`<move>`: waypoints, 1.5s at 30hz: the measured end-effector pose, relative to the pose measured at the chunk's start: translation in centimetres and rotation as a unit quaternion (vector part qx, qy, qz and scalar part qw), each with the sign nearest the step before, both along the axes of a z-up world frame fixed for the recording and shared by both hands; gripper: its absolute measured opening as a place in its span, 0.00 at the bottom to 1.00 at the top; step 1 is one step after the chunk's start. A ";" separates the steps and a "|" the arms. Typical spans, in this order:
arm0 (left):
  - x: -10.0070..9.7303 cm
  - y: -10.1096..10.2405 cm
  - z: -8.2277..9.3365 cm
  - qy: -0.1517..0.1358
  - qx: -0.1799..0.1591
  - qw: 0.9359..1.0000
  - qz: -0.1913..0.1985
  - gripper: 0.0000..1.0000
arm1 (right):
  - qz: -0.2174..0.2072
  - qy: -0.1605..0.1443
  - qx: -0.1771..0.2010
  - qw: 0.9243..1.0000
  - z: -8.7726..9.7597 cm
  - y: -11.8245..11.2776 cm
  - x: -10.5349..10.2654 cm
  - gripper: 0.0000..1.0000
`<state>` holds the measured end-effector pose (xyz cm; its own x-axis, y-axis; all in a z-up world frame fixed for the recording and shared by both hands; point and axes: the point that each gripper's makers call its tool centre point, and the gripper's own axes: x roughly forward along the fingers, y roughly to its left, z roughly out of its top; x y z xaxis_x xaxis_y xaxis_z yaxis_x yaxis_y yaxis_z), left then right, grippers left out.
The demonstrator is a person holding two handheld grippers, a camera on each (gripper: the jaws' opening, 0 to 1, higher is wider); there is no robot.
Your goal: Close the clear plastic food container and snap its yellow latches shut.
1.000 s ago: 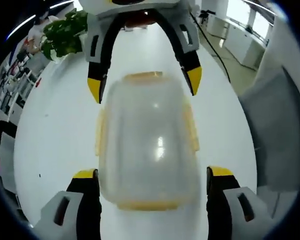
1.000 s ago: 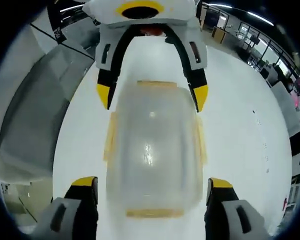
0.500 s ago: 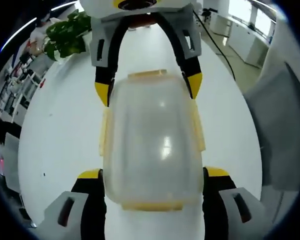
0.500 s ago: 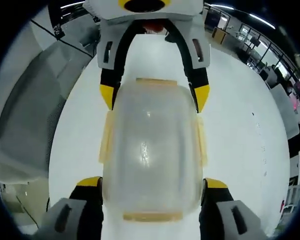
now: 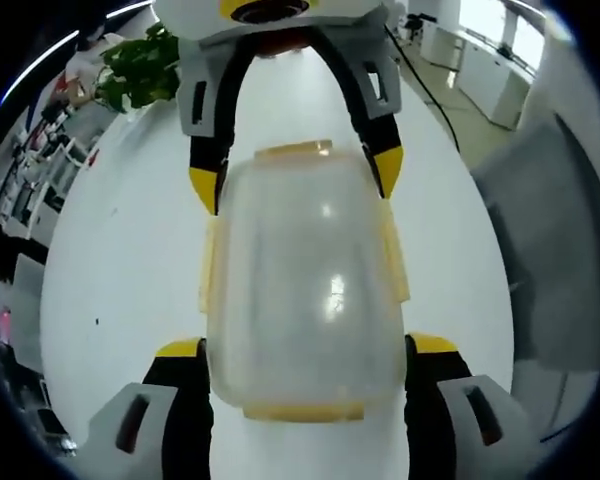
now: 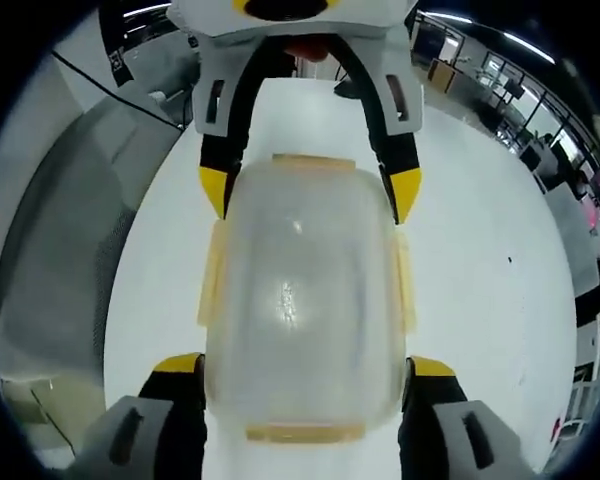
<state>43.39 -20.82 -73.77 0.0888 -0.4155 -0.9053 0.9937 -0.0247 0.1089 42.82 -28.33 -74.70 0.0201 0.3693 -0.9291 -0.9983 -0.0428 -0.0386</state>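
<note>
Both grippers have drawn in on the clear plastic food container (image 5: 300, 290) over the last second, and since the half-second mark almost nothing has changed between them and the box.

In the left gripper view, the left gripper (image 5: 302, 350) has its yellow-tipped jaws spread to either side of the container's near corners, close against the wall; whether they touch it cannot be told. The container sits on the white table (image 5: 110, 270) with its lid down, its long axis running straight away from this gripper toward the right gripper (image 5: 295, 180), whose jaws straddle the far corners the same way. A yellow latch (image 5: 302, 410) lies at the near short end, just ahead of the left gripper's jaws, and another (image 5: 293, 150) at the far end. The side latches (image 5: 395, 250) stand slightly out from the wall and look not yet snapped, though that is a judgement. A potted plant (image 5: 135, 65) stands far off at the left.

In the right gripper view, the same layout is mirrored: the right gripper (image 6: 305, 355) is spread around the near end of the container (image 6: 302, 290), and the left gripper (image 6: 308, 190) brackets the far end. Each gripper is therefore nearest the short-end latch (image 6: 305, 433) directly before it, while the long-side latches (image 6: 212, 270) lie between the two, about equally far from each.
</note>
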 end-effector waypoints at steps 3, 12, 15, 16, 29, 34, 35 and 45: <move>0.0 1.2 0.1 -0.001 0.002 1.000 0.003 0.77 | 0.003 0.000 0.002 1.000 0.1 1.2 0.1 0.79; 0.1 6.0 0.2 -0.004 0.007 1.000 0.014 0.77 | 0.015 -0.002 0.003 1.000 0.4 6.0 0.3 0.79; 0.0 7.4 -0.1 -0.004 0.008 1.000 0.017 0.77 | 0.019 -0.002 0.003 1.000 0.2 7.6 0.3 0.79; 0.0 8.0 -0.2 -0.005 0.008 1.000 0.018 0.77 | 0.019 -0.003 0.003 1.000 0.1 8.0 0.2 0.79; -0.5 10.9 -2.2 0.000 0.016 1.000 0.010 0.77 | 0.019 0.002 -0.006 1.000 -1.8 10.8 -0.2 0.79; 0.6 11.1 -2.1 -0.007 0.015 1.000 0.008 0.77 | 0.015 -0.005 -0.006 1.000 -1.7 11.0 0.7 0.79; 0.8 11.0 -2.1 -0.009 0.015 1.000 0.008 0.77 | 0.016 -0.008 -0.010 1.000 -1.8 11.0 1.1 0.79; 3.9 11.3 -2.2 -0.014 0.017 1.000 0.005 0.77 | 0.009 -0.008 0.000 1.000 -1.6 11.2 4.1 0.80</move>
